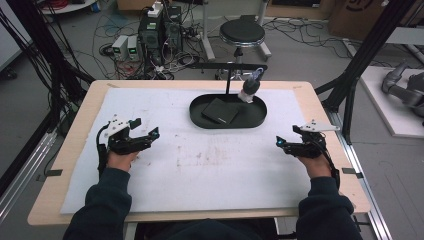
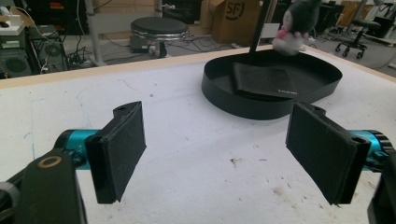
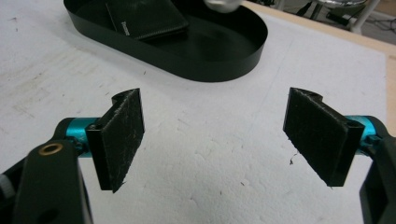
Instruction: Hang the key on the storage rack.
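Both hand-held grippers, left (image 1: 156, 132) and right (image 1: 278, 142), are resting wide open; wallet (image 1: 220, 111) in tray (image 1: 197, 116) ahead is awaiting approach.

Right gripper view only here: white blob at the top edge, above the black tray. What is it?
Observer: A black-and-white plush toy with a pink patch, at the far rim of the tray.
Operator: Hanging off something?
Observer: A black post rises behind the tray, with a crossbar above the toy. I can't tell whether it hangs from it.
Operator: And the left side?
Observer: The left tongs are open and empty, over the white mat, left of the tray.
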### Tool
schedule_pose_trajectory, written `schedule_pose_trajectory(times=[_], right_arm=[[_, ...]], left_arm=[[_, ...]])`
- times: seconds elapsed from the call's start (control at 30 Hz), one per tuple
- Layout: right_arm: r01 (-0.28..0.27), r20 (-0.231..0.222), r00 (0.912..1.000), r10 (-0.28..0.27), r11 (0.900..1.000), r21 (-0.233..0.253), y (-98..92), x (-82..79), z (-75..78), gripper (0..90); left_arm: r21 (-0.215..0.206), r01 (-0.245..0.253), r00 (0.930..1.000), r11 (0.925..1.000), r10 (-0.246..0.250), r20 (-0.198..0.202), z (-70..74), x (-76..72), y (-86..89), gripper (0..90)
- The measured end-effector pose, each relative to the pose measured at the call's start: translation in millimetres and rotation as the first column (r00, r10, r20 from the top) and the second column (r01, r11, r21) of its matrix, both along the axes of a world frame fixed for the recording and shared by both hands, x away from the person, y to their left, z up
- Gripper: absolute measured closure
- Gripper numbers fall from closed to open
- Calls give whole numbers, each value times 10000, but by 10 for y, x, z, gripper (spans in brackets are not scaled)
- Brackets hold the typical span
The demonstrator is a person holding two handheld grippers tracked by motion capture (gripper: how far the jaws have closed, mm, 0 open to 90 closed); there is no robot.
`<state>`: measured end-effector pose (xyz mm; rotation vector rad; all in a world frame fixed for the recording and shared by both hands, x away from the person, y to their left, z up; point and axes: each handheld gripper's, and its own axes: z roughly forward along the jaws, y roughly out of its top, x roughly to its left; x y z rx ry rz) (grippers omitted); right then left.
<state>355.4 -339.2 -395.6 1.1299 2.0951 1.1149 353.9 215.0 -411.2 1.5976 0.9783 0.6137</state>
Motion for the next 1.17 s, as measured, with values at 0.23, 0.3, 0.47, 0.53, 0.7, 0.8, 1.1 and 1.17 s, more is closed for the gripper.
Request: schedule_pose_trajectory(times=[0.23,0.3,0.47,0.53,0.7,0.8,1.1,1.17], right_arm=[[102,27,9999,-101,9997,-214,3,-45,-25,210],[115,92,9999,-113,9996,-254,11,-64,-17,210],[187,198,9996,-181,9994,-304,13,-69,-12,210],[236,188,9996,-230,9992,-330,10,-62,-14,210],[263,134,9996,-258,9991,-321,14,-50,-27,210],[231,110,9997,-228,9991,-353,21,-55,-30,210],[256,161,9996,-251,9991,-340,9,-64,-37,210],[266,117,9996,-263,9992,-304,4,-67,-38,210]], left_arm=[[172,269,9996,9995,-271,100,9,-24,-31,198],[188,309,9995,9993,-311,102,9,-27,-40,198],[224,368,9993,9991,-371,111,6,-32,-45,198],[208,390,9992,9990,-392,95,2,-30,-42,198],[207,375,9993,9991,-377,50,-4,-24,-36,198],[177,363,9993,9992,-364,27,-8,-25,-37,198],[170,356,9994,9992,-355,-35,-17,-26,-35,199],[151,350,9994,9993,-349,-51,-19,-24,-34,199]])
